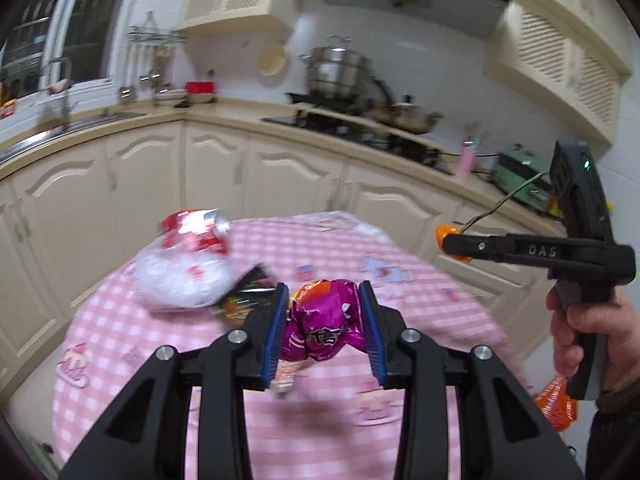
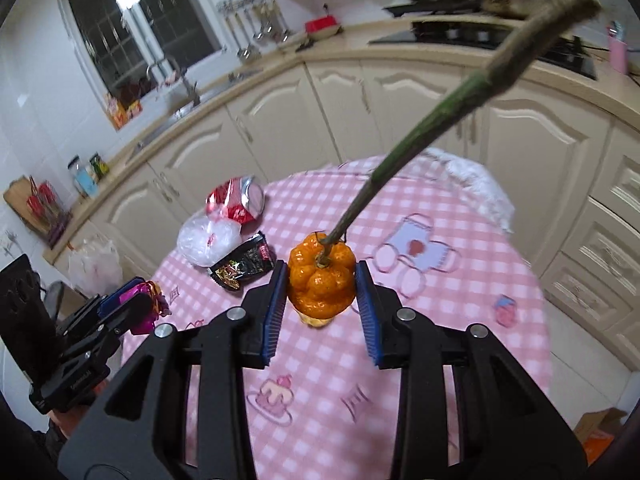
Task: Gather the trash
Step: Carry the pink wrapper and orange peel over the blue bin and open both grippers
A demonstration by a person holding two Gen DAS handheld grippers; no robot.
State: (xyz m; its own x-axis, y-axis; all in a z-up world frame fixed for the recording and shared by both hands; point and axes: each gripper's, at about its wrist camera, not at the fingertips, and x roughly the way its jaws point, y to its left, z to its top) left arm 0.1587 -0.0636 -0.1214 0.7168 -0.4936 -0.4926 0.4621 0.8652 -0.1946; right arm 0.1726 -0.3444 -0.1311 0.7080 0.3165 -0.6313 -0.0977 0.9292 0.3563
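My left gripper (image 1: 325, 322) is shut on a crumpled magenta wrapper (image 1: 322, 322) and holds it above the pink checked tablecloth (image 1: 420, 320). It also shows in the right wrist view (image 2: 132, 306), with the wrapper (image 2: 146, 300) between its fingers. My right gripper (image 2: 321, 292) is shut on an orange knobbly fruit (image 2: 322, 286) with a long green stem (image 2: 440, 112), held above the table. In the left wrist view the right gripper (image 1: 452, 242) is at right with the fruit (image 1: 446, 234) at its tip. A crushed red can (image 2: 236, 200), a clear plastic bag (image 2: 208, 240) and a black snack wrapper (image 2: 244, 266) lie on the table.
The round table (image 2: 460, 320) stands before cream kitchen cabinets (image 2: 280, 120). A sink (image 2: 180, 92) is on the counter at left and a stove with pots (image 1: 360, 112) at the back. An orange bag (image 1: 556, 406) hangs at the table's right side. A cardboard box (image 2: 600, 428) is on the floor.
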